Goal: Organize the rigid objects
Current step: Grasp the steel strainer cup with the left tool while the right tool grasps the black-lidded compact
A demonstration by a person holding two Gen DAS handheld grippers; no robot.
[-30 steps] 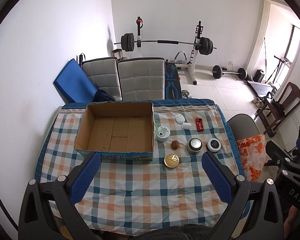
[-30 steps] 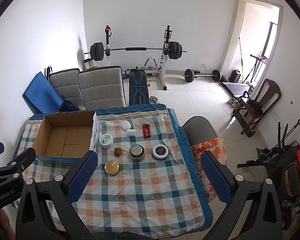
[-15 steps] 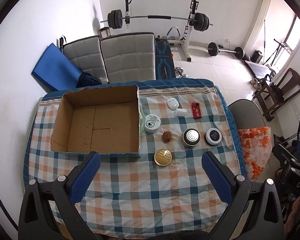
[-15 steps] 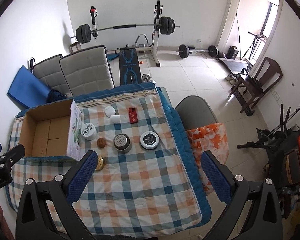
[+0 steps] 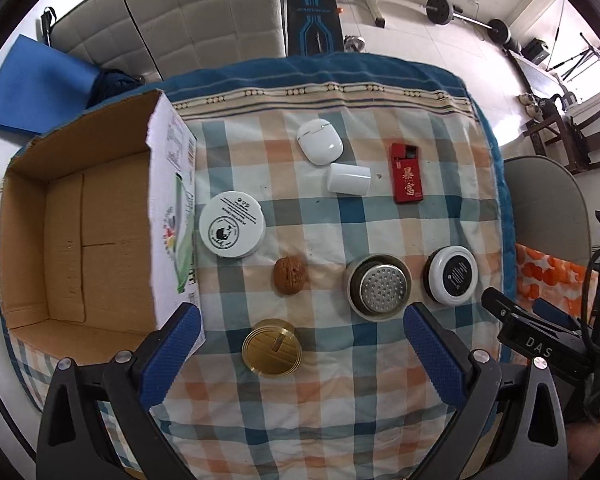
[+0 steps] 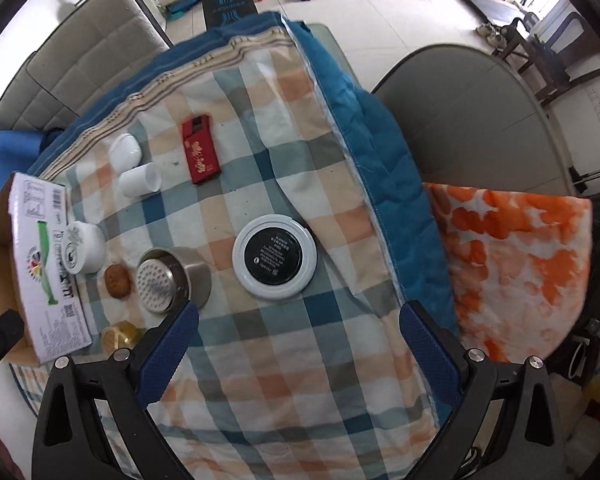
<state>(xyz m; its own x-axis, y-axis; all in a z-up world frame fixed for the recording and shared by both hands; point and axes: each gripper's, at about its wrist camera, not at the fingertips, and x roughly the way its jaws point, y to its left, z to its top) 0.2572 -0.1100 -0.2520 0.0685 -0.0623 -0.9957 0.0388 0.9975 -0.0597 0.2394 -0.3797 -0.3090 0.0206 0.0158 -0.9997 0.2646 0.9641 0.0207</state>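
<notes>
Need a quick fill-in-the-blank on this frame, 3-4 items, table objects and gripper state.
1. The cardboard box has ____ inside it.
2. The red lighter lies flat to the right of the white ____.
3. The walnut sits between the white jar and the ____ tin.
4. Both the left gripper and the right gripper have their fingers ____.

Missing words: nothing; cap; gold; open

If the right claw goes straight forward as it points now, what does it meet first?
Probably the round white tin with the black lid, which lies centred ahead of the open right claw; depth is unclear.
</notes>
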